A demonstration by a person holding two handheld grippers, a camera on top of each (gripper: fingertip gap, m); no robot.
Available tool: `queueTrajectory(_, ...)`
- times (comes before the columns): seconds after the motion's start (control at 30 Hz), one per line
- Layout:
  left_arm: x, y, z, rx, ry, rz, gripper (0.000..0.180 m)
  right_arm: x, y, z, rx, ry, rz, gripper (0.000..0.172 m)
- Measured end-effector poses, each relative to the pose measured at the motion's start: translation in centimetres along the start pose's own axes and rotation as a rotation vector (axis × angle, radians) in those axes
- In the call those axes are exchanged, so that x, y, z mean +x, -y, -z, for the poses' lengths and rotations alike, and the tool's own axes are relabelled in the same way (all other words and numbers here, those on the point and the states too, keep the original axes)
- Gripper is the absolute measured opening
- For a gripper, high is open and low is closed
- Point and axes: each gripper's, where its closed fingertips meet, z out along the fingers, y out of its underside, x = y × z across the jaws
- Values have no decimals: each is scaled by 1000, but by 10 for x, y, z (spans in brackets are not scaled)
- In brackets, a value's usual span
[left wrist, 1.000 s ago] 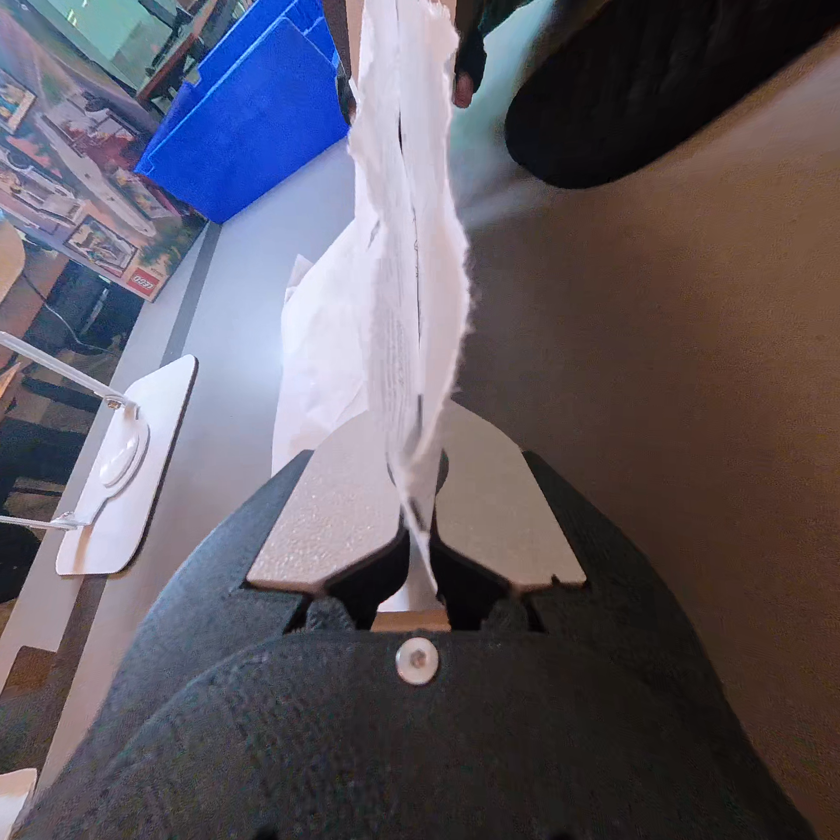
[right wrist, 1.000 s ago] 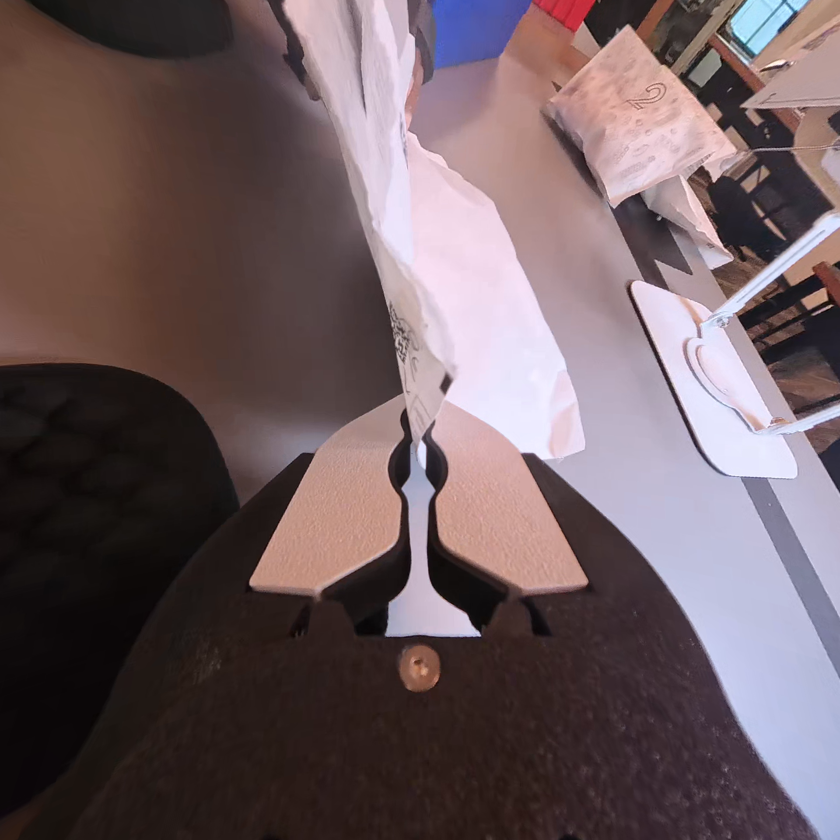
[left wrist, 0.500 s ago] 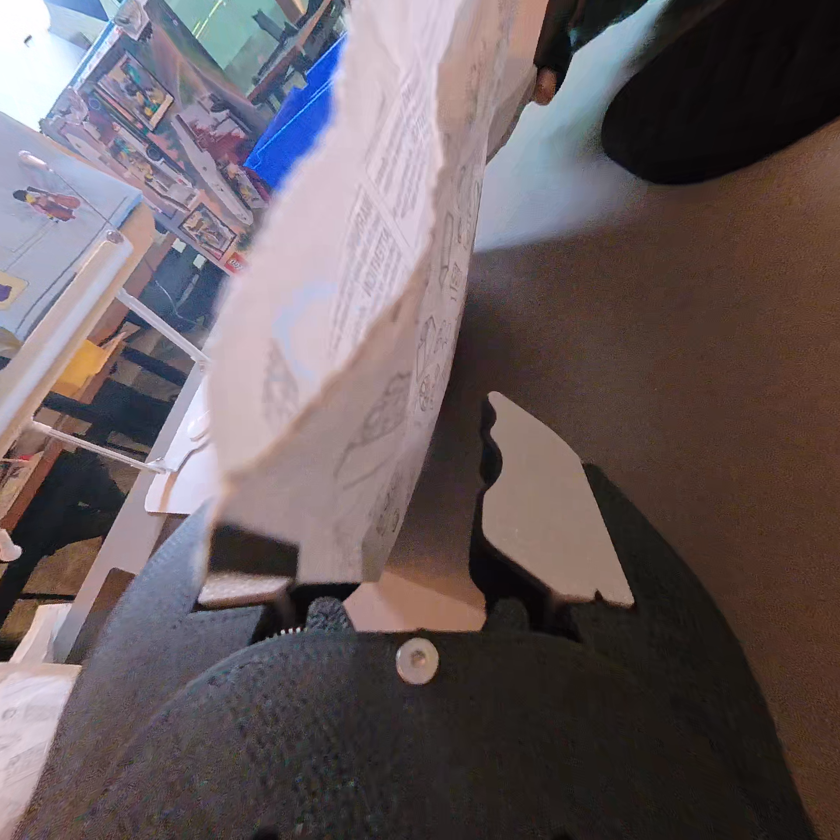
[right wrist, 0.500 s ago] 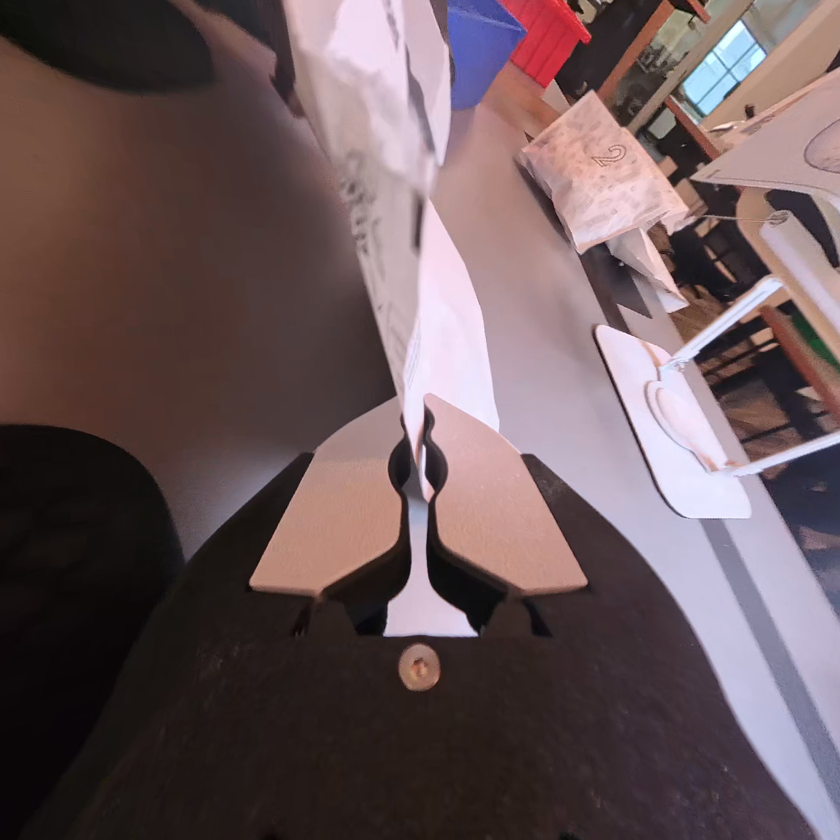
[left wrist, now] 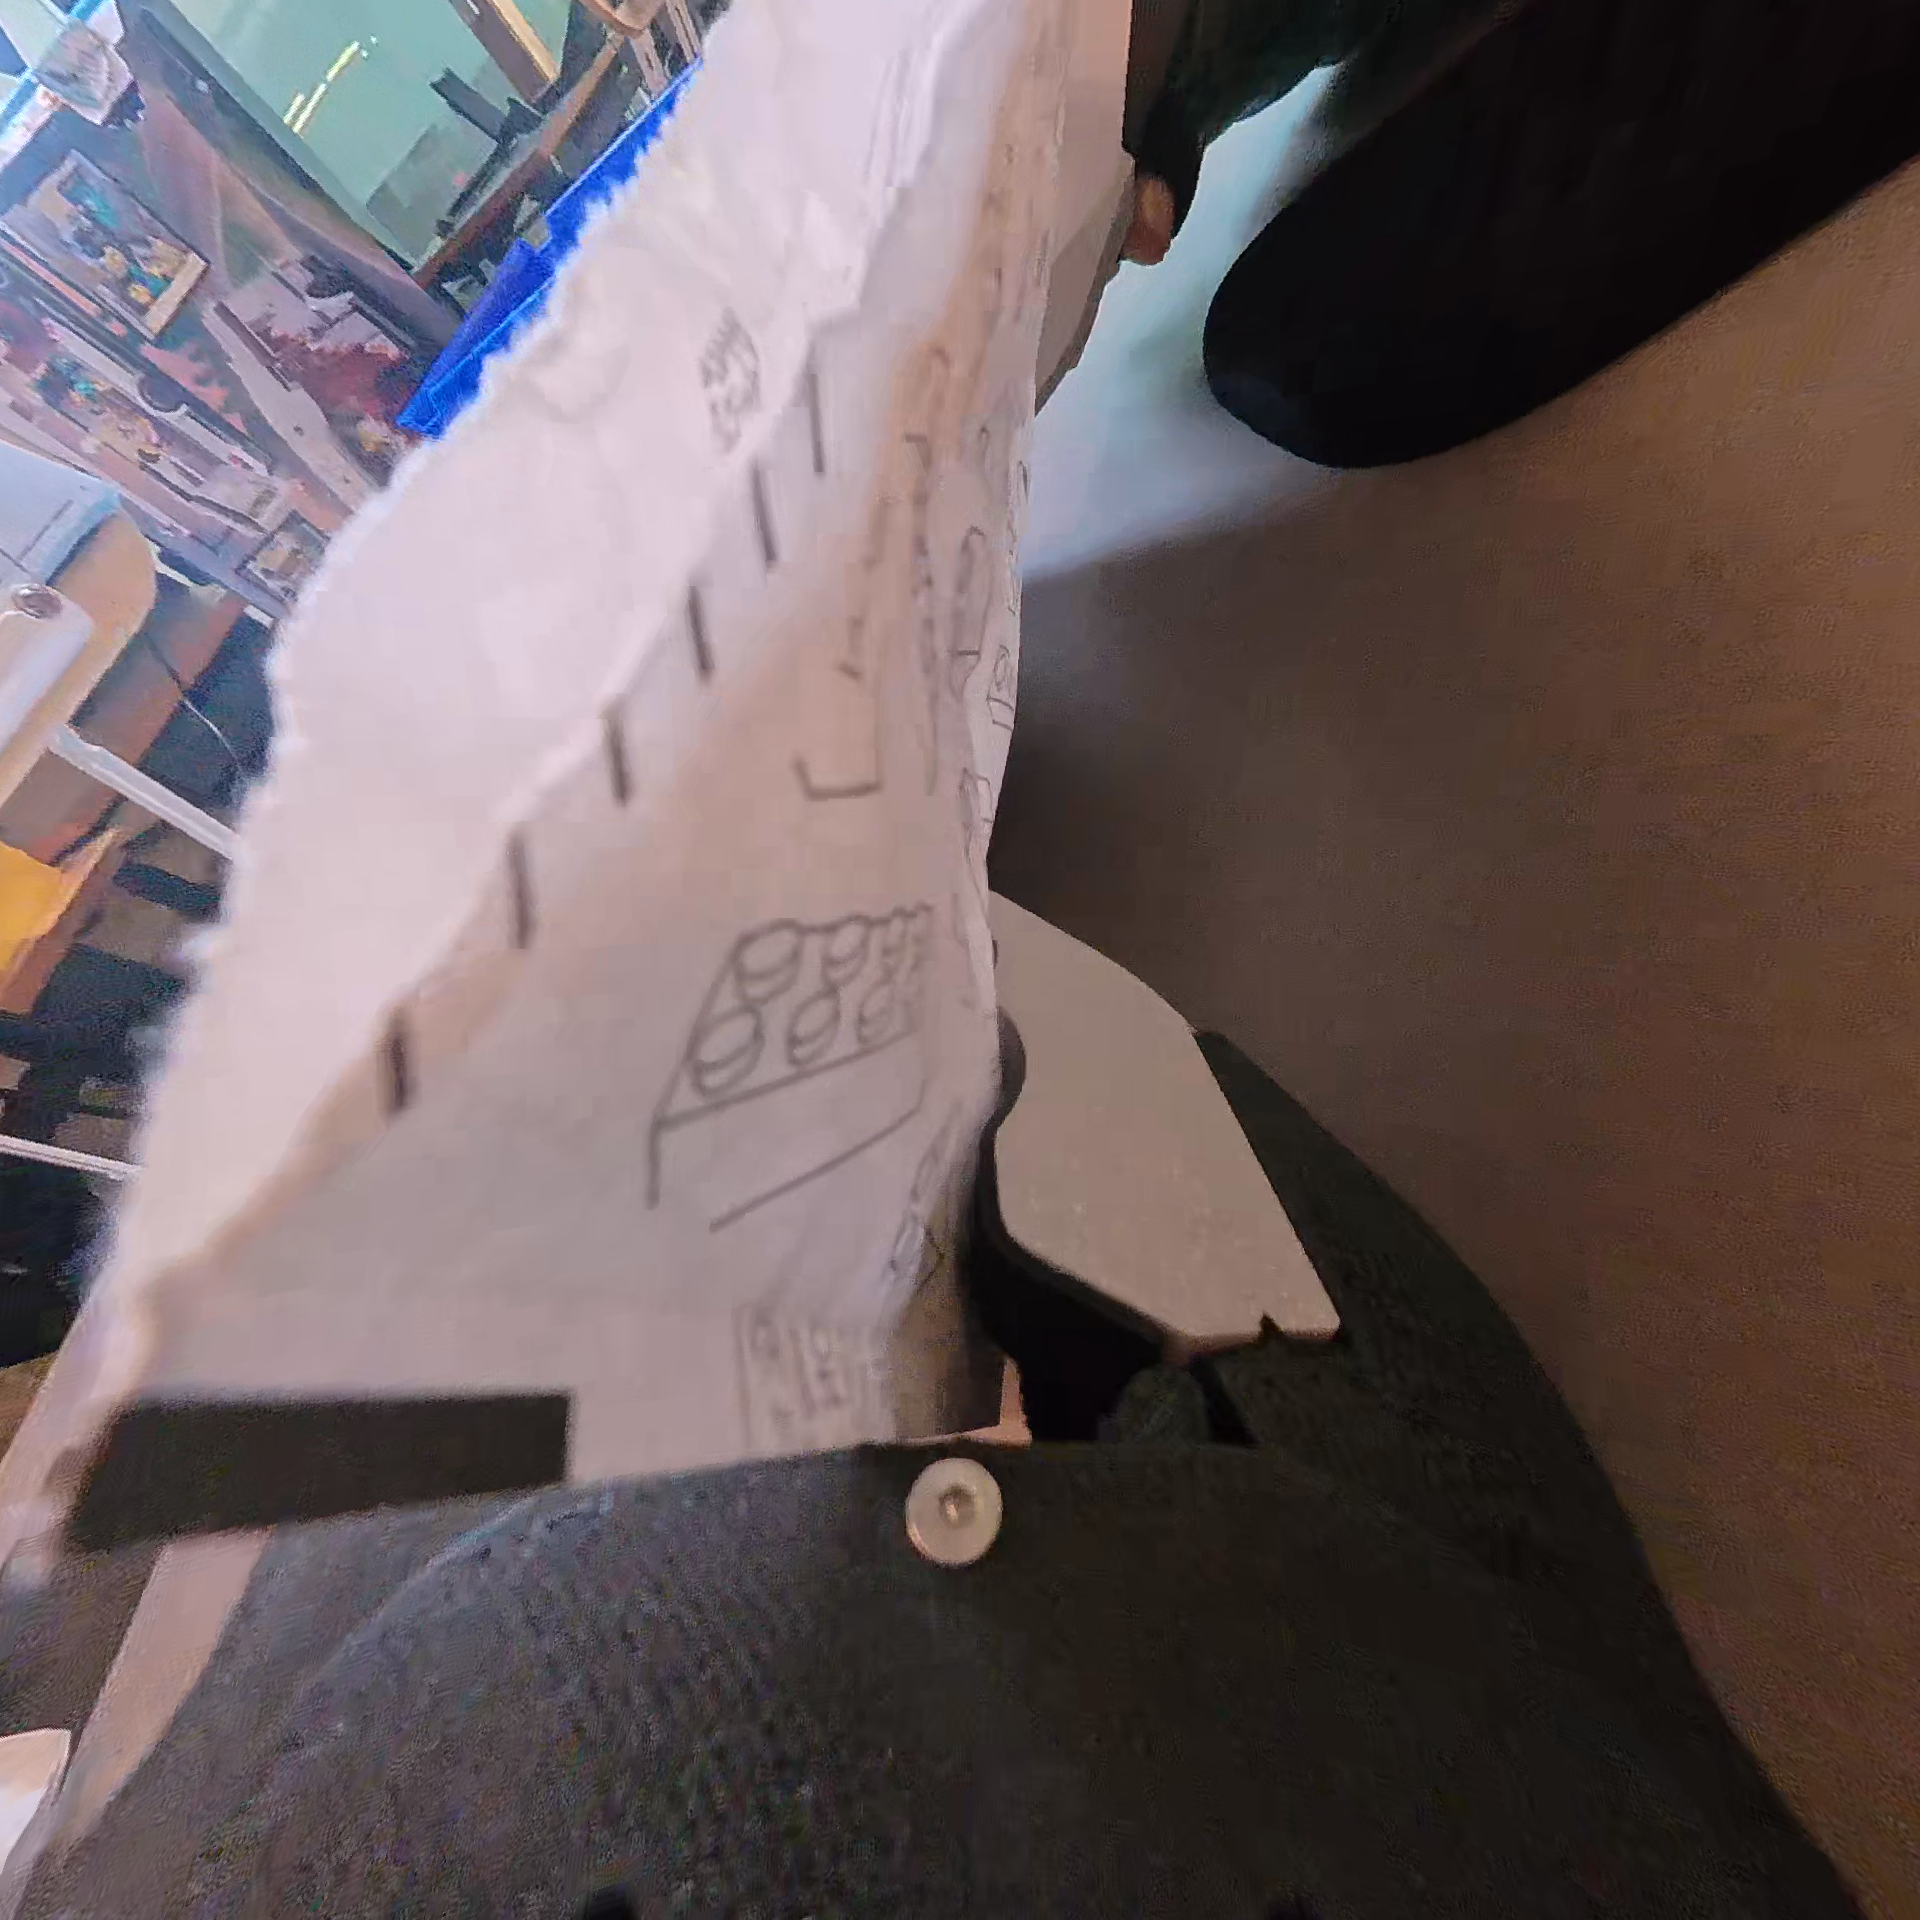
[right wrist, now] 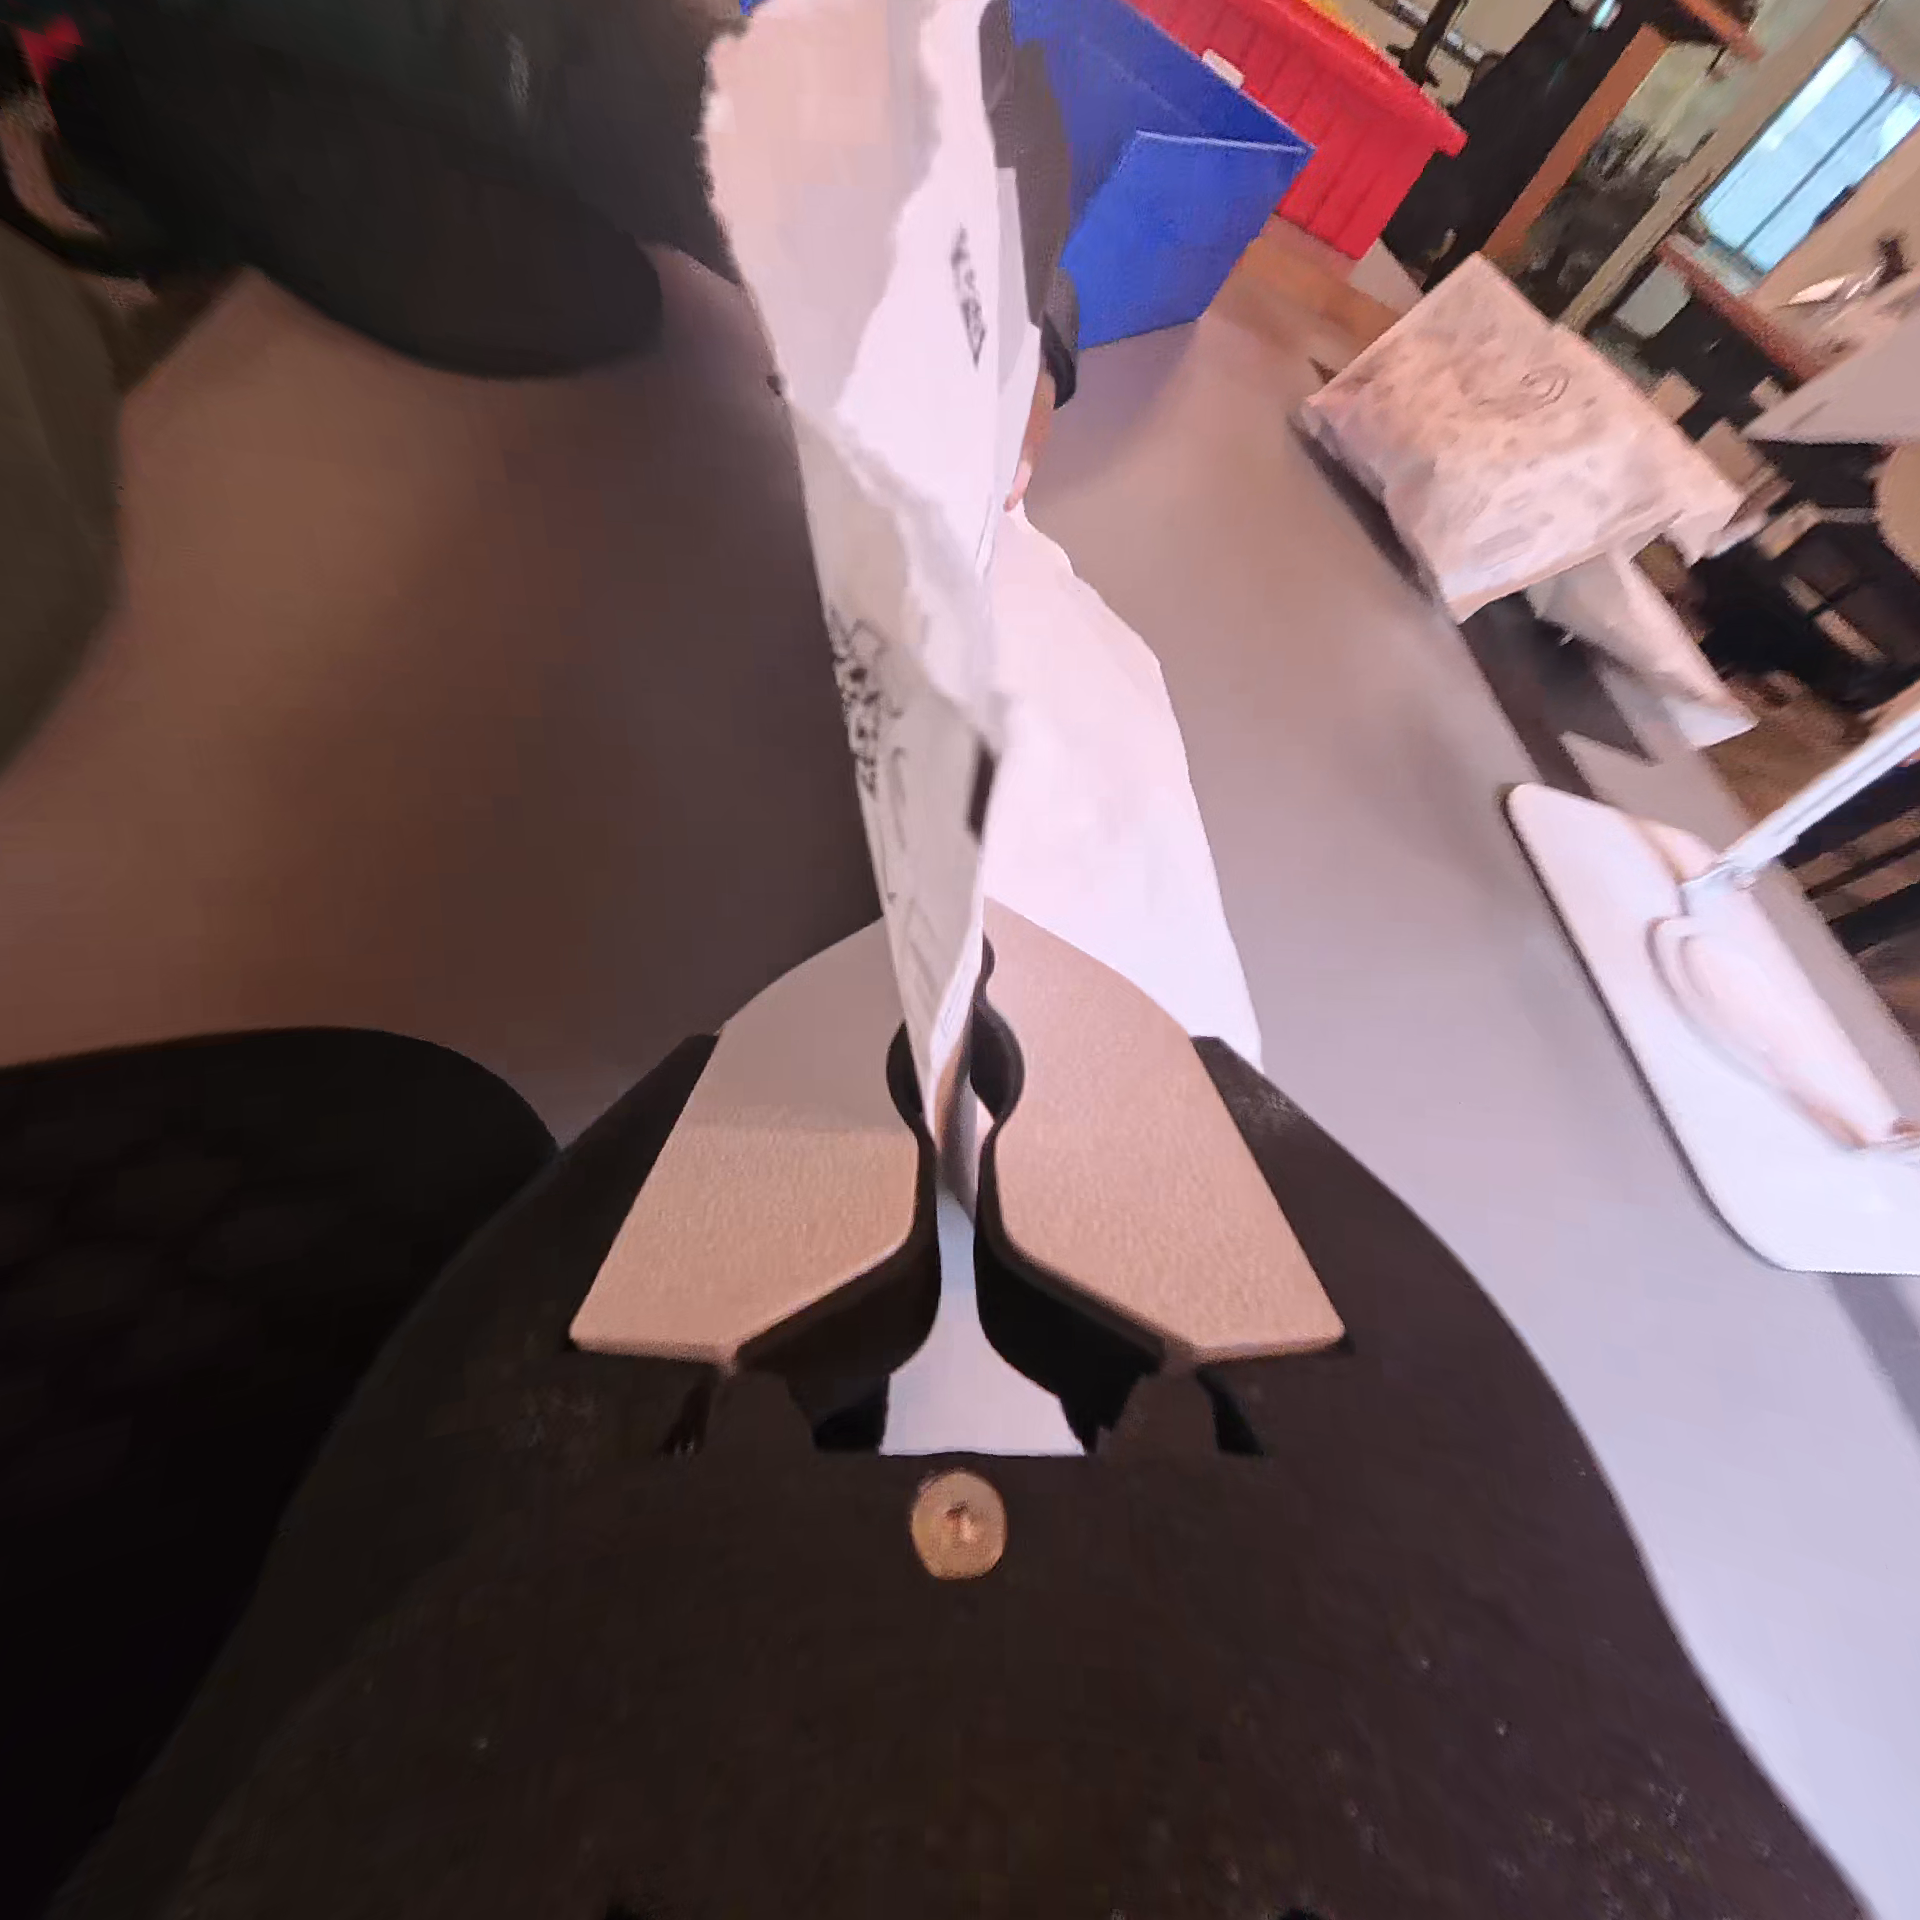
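R gripper (right wrist: 954, 997): jaws nearly shut, pinching the lower edge of a torn white paper bag (right wrist: 914, 540) w/ black print. L gripper (left wrist: 977, 1039): bag flap (left wrist: 582, 831) covers one finger, so can't tell its jaw state. Beside the bag on the grey tabletop (right wrist: 1351, 935): white stand base (right wrist: 1714, 1039). Beyond it: a printed white packet (right wrist: 1496, 457), then blue bin (right wrist: 1164, 208) and red bin (right wrist: 1340, 135).
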Motion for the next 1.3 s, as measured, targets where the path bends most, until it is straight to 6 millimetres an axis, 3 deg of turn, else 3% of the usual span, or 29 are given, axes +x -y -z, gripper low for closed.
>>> queueTrajectory(0.03,-2,1,0,-2,5,15,0,0,0,0,-2,11,-34,0)
queueTrajectory(0.17,-14,14,10,31,54,94,27,4,-2,3,-26,5,-114,0)
queueTrajectory(0.2,-12,23,13,67,47,109,21,3,-3,2,-29,1,-123,0)
queueTrajectory(0.23,-10,30,16,97,47,90,2,3,-4,2,-31,1,-131,0)
queueTrajectory(0.27,-8,29,16,80,49,71,0,2,-5,1,-38,1,-138,0)
queueTrajectory(0.37,-7,24,14,57,-6,205,0,1,-8,2,-60,-23,-107,3)
queueTrajectory(0.47,-9,20,13,33,-26,278,0,0,10,10,16,-48,-69,20)
queueTrajectory(0.6,-4,20,11,19,-67,357,0,-6,25,20,54,-71,-24,1)
queueTrajectory(0.7,2,18,12,-4,-118,385,0,-14,19,18,42,-7,-172,0)
queueTrajectory(0.83,3,26,19,12,-38,325,17,-18,8,18,-18,41,-365,0)
queueTrajectory(0.97,3,37,29,49,15,358,1,-24,3,17,-54,113,-509,0)
queueTrajectory(1.17,6,14,23,-32,-85,808,2,-28,1,15,-30,157,-566,1)
queueTrajectory(1.23,8,5,20,-75,-102,854,2,-25,7,19,-4,141,-552,22)
queueTrajectory(1.3,9,6,19,-75,-127,894,2,-25,8,23,-14,129,-531,7)
